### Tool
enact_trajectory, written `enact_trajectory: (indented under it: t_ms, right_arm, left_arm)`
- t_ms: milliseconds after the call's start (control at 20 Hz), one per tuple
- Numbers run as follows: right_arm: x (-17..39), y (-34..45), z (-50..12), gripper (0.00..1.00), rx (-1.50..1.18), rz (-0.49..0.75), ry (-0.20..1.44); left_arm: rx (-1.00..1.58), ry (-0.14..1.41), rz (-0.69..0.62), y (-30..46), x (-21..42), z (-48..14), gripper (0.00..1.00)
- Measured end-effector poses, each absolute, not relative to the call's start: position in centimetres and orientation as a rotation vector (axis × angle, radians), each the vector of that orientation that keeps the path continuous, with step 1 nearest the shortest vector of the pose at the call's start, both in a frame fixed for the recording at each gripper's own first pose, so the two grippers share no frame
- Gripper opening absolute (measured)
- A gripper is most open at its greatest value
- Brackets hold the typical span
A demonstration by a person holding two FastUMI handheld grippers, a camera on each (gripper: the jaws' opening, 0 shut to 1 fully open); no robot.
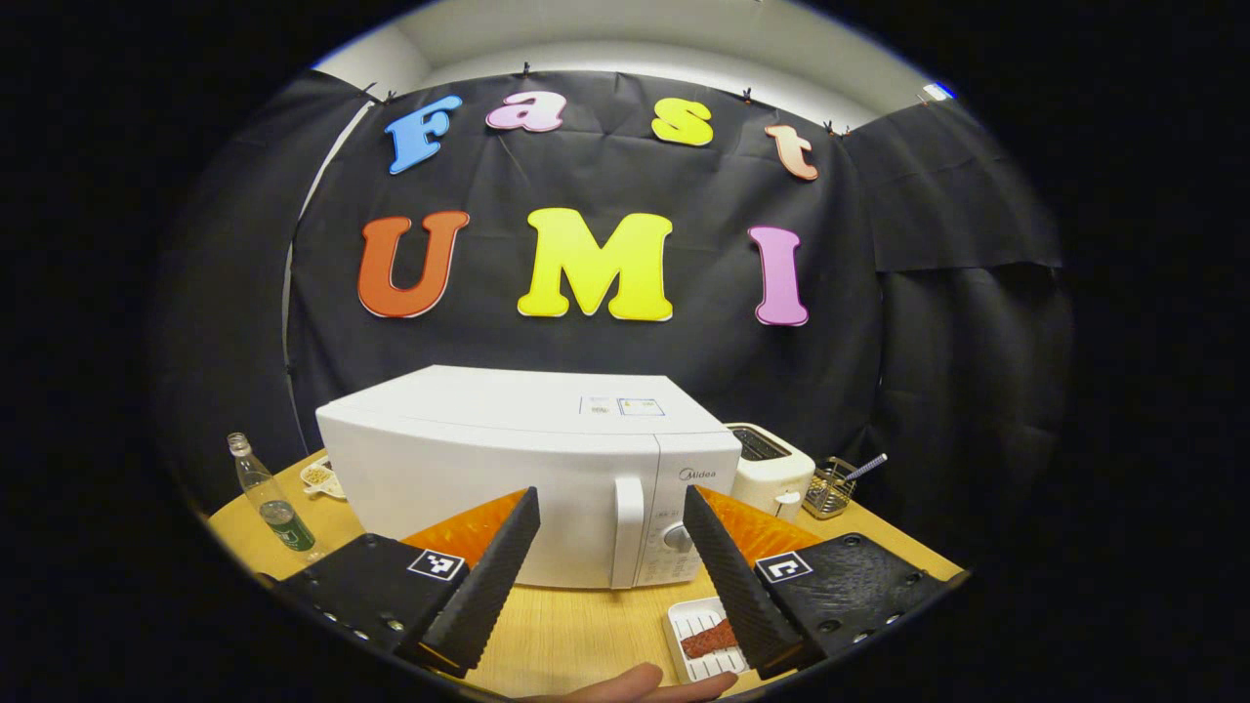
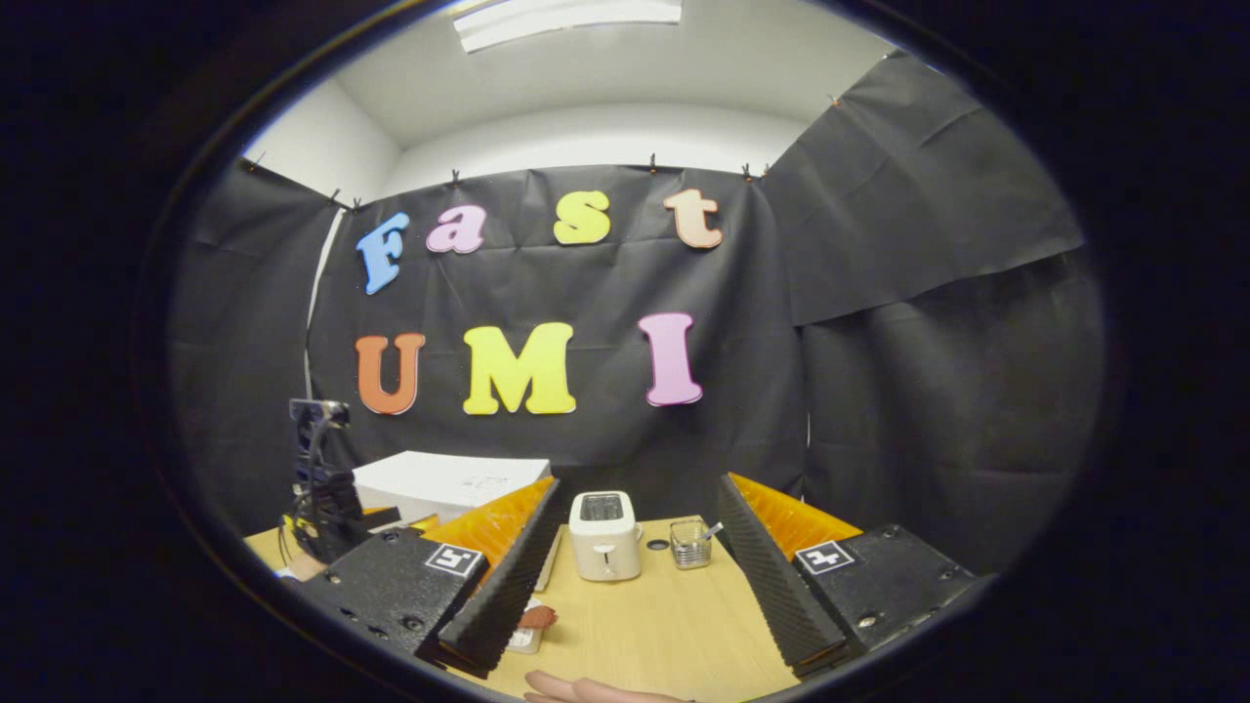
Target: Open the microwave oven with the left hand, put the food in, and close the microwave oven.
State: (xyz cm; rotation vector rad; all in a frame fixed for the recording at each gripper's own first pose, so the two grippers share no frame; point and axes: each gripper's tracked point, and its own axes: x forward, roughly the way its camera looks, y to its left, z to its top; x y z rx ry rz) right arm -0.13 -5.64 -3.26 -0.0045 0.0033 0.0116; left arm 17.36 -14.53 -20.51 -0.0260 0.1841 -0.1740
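Judging from how things lie, nothing of the task is done yet. The microwave oven stands on the wooden worktop with its door closed and its upright handle untouched. The left gripper hangs in front of it, short of the door, its fingers spread wide and grasping nothing, the handle showing in the gap between them. The food, a reddish-brown piece on a small white tray, lies on the worktop in front of the oven, just beside that gripper's right finger. The right gripper is also released and empty, pointed toward a white toaster and a small wire basket farther back. Opening the door, loading the food and closing the door all remain.
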Motion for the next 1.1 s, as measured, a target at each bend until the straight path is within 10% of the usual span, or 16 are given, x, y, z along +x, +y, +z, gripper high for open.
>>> enact_trajectory:
  t_ms: [600,750,800,1100]
  right_arm:
    - [0.8,-7.9,-4.7,0.92,-0.018,-0.024,-0.035]
    - [1.1,-8.2,-5.1,0.92,-0.002,-0.021,-0.038]
    - [1.1,-8.5,-5.2,0.92,-0.001,-0.026,-0.039]
    - [1.3,-9.7,-6.0,0.92,0.014,-0.045,-0.035]
  left_arm:
    - [0.019,0.277,-0.145,-16.7,22.9,-29.6,0.88]
    - [-0.027,0.289,-0.151,-16.9,23.8,-30.5,0.66]
    - [-0.020,0.282,-0.146,-16.9,23.9,-30.4,0.76]
    - [-0.025,0.253,-0.077,-16.2,24.3,-29.9,0.10]
